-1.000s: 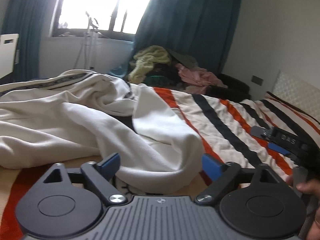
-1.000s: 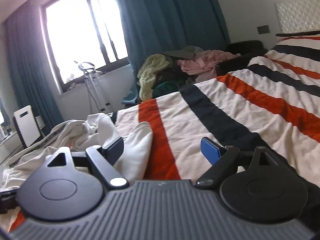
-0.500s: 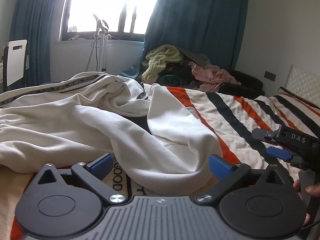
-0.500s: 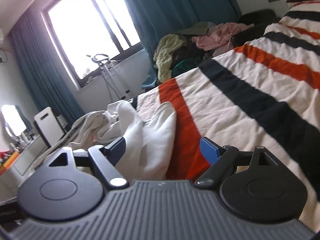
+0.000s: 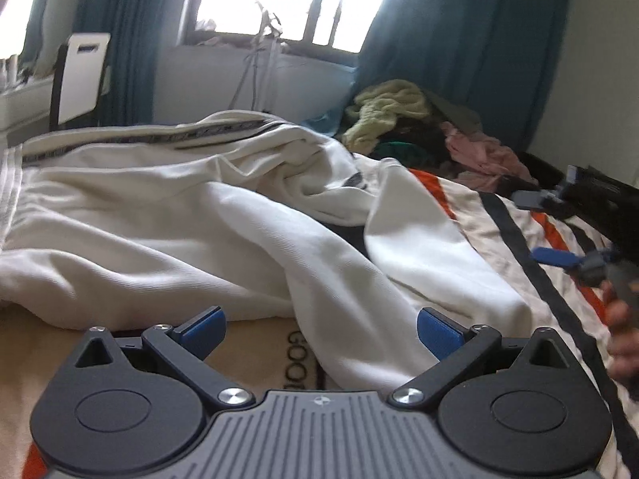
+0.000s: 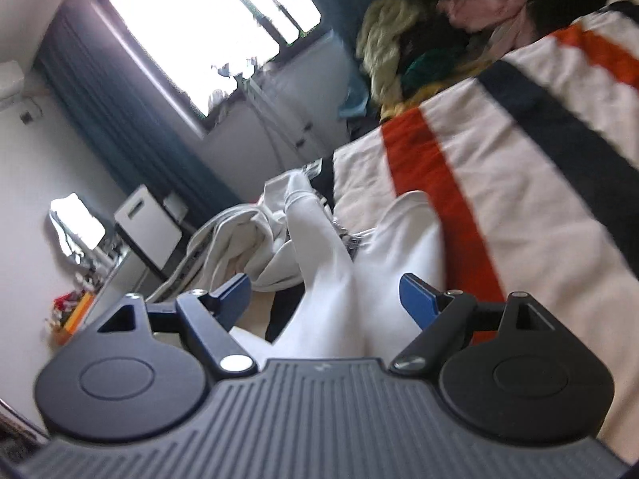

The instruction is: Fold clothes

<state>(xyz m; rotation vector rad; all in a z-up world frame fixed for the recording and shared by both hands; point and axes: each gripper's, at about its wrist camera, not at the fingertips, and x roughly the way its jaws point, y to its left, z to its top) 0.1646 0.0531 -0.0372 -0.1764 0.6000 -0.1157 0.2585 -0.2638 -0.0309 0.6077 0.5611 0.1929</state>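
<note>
Both jaws stand apart and grip nothing: my left gripper (image 5: 319, 329) has just been opening, with a fold of the white garment (image 5: 223, 215) lying on the bed between its blue pads but not pinched, and my right gripper (image 6: 325, 297) is spread over the same garment's (image 6: 339, 279) sleeve at the lower centre of its view. I see the garment crumpled across the left and centre of the left view on the striped blanket (image 5: 515, 239), with the right gripper (image 5: 559, 231) and a hand (image 5: 623, 335) at the right edge. Heaped clothes (image 6: 403, 36) lie at the upper right of the right view, past the blanket (image 6: 519, 167).
</note>
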